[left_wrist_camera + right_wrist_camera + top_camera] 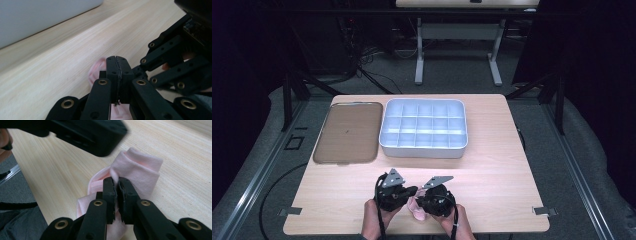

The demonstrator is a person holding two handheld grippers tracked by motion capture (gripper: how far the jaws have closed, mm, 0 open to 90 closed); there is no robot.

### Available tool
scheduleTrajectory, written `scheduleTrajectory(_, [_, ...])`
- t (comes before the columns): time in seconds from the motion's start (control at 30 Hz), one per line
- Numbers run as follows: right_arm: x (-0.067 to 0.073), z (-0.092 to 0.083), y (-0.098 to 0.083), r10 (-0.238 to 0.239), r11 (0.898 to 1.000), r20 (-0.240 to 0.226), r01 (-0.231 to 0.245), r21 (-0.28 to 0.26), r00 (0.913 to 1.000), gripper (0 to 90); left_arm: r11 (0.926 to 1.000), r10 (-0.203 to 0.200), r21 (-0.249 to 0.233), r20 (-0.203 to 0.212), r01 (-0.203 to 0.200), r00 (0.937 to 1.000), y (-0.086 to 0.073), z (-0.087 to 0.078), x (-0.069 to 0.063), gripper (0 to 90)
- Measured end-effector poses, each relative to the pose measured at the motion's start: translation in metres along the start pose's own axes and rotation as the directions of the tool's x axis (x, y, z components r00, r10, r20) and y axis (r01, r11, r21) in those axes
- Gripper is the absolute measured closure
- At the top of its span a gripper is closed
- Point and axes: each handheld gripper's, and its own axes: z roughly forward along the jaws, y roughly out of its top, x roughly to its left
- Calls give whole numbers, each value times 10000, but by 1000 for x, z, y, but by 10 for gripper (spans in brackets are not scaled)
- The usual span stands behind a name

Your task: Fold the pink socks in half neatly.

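Fingers (110,192) of the right gripper (116,195) are pinched on a pink sock (140,170) near the table's (492,165) front edge; the left gripper (117,72), jaws pressed together, apparently nips its fabric too, likely for folding.

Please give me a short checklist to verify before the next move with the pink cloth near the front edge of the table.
1. Right gripper pinches the pink cloth: ok.
2. Left gripper jaws shut: ok; whether cloth is caught between them: cannot tell.
3. Cloth lies folded on the table: ok.
4. Compartment tray is apart from both grippers: ok.
5. Brown tray lies flat beside the compartment tray: ok.
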Motion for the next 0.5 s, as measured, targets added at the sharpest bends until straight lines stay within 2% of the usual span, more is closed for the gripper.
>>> scheduleTrajectory(0.03, [0,0,0,13,10000,24,-13,28,10000,843,9990,280,358,-154,-274,9995,3,7,0,893])
scheduleTrajectory(0.1, [0,0,0,-16,10000,-26,16,-8,10000,842,9950,387,940,-353,-352,9986,5,19,2,896])
scheduleTrajectory(0.17, [0,-1,-1,-133,9999,-41,133,-67,9999,829,9866,450,1584,-419,-378,9981,2,31,6,898])
scheduleTrajectory(0.23, [1,-3,-3,-111,9998,-58,110,-138,9999,766,9896,240,1424,-287,-197,9993,-1,32,10,900])
scheduleTrajectory(0.27, [1,-4,-4,-81,9998,-76,80,-187,9999,744,9900,234,1402,-362,-181,9991,-2,32,9,900])
scheduleTrajectory(0.33, [4,-9,-6,-257,9996,57,258,-114,9997,740,9897,447,1386,-576,-364,9973,-3,33,6,900])
scheduleTrajectory(0.47, [18,-13,-12,-642,9978,218,646,-164,9977,752,9913,80,1314,-414,-25,9991,-4,32,10,900])
scheduleTrajectory(0.5, [21,-18,-12,-946,9946,511,923,467,9942,758,9918,4,1274,-383,44,9993,-5,31,10,900])
